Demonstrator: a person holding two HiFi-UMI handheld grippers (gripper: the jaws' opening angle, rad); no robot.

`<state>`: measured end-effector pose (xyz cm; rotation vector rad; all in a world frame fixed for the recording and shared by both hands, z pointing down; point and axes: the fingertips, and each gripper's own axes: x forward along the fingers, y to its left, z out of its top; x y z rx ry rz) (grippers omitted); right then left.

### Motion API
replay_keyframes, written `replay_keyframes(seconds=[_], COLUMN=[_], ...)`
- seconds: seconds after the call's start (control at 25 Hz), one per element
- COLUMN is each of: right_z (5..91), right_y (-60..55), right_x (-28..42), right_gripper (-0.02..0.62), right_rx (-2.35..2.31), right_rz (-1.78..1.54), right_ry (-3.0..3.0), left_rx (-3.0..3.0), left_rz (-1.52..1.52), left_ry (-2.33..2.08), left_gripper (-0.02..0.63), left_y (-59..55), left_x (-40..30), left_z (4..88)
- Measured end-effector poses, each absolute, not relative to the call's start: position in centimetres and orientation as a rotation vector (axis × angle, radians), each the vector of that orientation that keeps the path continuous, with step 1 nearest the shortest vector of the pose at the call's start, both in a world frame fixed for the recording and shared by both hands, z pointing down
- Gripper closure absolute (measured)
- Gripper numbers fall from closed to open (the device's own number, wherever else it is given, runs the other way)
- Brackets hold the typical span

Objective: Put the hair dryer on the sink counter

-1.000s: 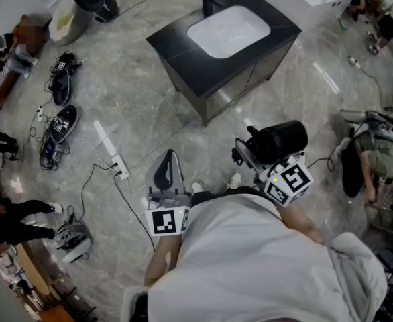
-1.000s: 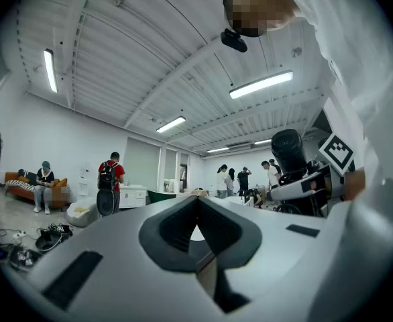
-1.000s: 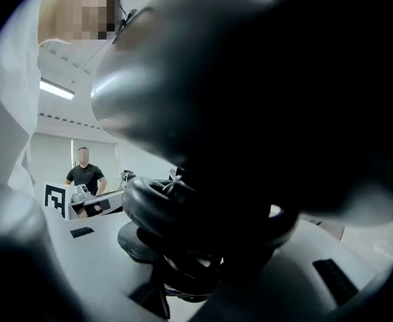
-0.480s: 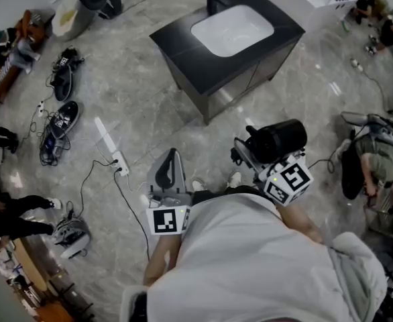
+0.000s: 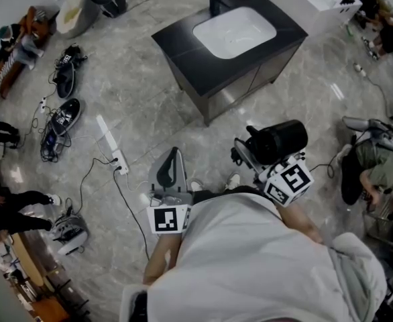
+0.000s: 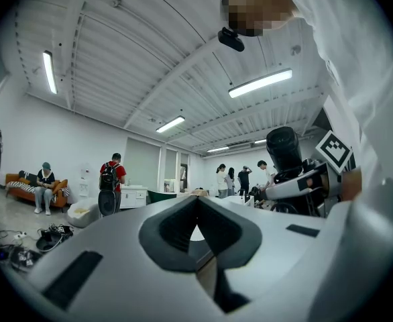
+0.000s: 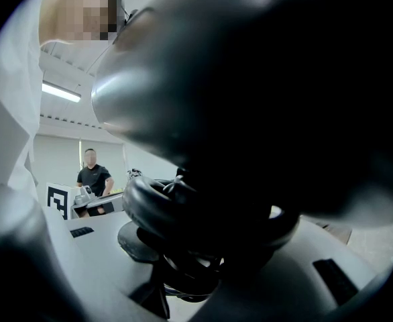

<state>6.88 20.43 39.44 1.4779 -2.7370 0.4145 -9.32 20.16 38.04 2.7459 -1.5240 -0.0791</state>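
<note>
While the left gripper (image 5: 174, 155) sits closed, the right gripper (image 5: 247, 151) clamps the hair dryer (image 5: 280, 139).

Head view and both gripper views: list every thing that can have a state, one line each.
hair dryer: clamped in the right gripper, not yet on the counter.
right gripper: shut on the hair dryer.
left gripper: shut, holding nothing.
sink counter: top bare.
basin: empty.
cabinet doors: closed.
</note>
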Motion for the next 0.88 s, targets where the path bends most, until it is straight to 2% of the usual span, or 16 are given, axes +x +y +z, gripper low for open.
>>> replay_keyframes(seconds=[0.88], right_z=[41.2], right_y=[19.5], right_x=[13.9], right_gripper=[0.397], right_rx=[1.319], right_rz=[0.405], right_ry=[-2.771], left_rx=[2.650], left_rz=[-0.080], left_ry=[-1.703], left_gripper=[0.604], left_y=[19.0], left_x=[-2.9], left_z=[38.3])
